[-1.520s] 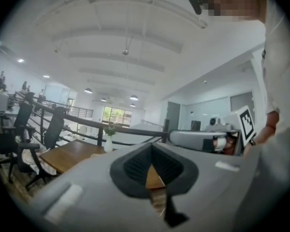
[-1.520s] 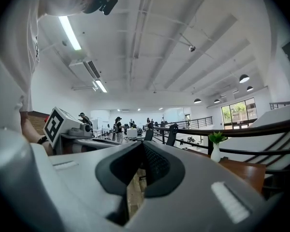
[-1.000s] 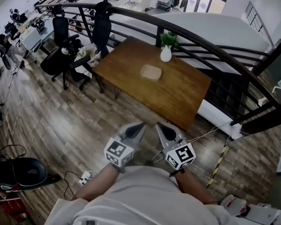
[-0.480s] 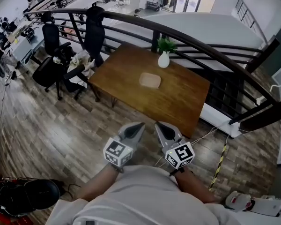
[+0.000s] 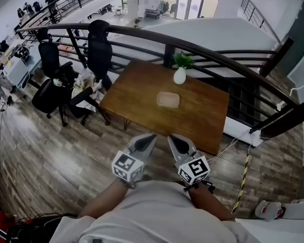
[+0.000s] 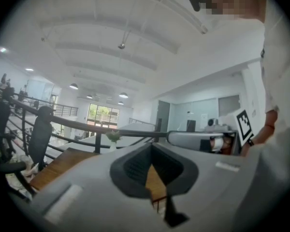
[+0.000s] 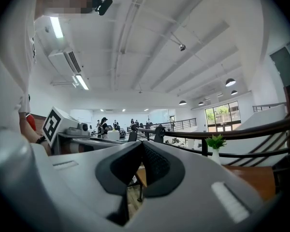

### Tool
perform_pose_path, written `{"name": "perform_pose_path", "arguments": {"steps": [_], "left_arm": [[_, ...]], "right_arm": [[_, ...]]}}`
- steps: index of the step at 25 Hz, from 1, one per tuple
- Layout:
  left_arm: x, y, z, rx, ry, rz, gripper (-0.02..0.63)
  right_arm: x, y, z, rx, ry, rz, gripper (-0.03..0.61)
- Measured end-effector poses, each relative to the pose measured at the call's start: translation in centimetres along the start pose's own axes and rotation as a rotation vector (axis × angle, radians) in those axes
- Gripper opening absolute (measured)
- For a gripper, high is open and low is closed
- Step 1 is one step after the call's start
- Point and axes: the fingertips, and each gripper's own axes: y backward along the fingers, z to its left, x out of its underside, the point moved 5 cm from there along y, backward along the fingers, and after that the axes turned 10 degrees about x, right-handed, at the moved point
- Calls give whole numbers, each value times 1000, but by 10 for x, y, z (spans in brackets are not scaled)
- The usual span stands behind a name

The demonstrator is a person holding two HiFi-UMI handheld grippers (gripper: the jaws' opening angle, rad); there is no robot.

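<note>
In the head view both grippers are held side by side close to the person's body, above the wood floor. The left gripper [image 5: 148,138] and the right gripper [image 5: 173,138] point toward a brown wooden table [image 5: 137,92] and hold nothing. Each one's jaws are pressed together. The left gripper view shows its dark pads [image 6: 137,166] meeting, with the table's top beyond them. In the right gripper view the pads [image 7: 157,166] also meet. On the table lie a pale flat dish [image 5: 167,99] and a white vase with a green plant [image 5: 180,75].
A dark curved railing [image 5: 207,52] runs behind the table. Two black office chairs [image 5: 98,44] stand to the table's left, one draped with light cloth [image 5: 86,87]. A cable and a yellow-black striped strip [image 5: 241,186] lie on the floor at right.
The head view has drifted forward and right, so the table sits nearer and more centred. Both grippers keep the same pose and stay shut.
</note>
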Motion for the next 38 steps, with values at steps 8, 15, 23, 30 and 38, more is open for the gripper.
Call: {"name": "perform_pose_path", "arguments": {"steps": [8,15,23,30,38], "left_arm": [[7,14,32,20,32,-3,3],[14,18,68,-9,54,18,3],[4,-19,103,-42,47,17,3],[-11,-110,141,-19,38,16,3],[-29,-226,161,27,26,5,3]], "right_arm": [[6,-32,13,16,1,31,8],[15,-71,8,-7,-24,44,8],[8,-107,-34,-36,-33,35,8],[-3,-139,-129,-19,-26,15,8],[-21,-149,-238,16,-8,14,8]]}}
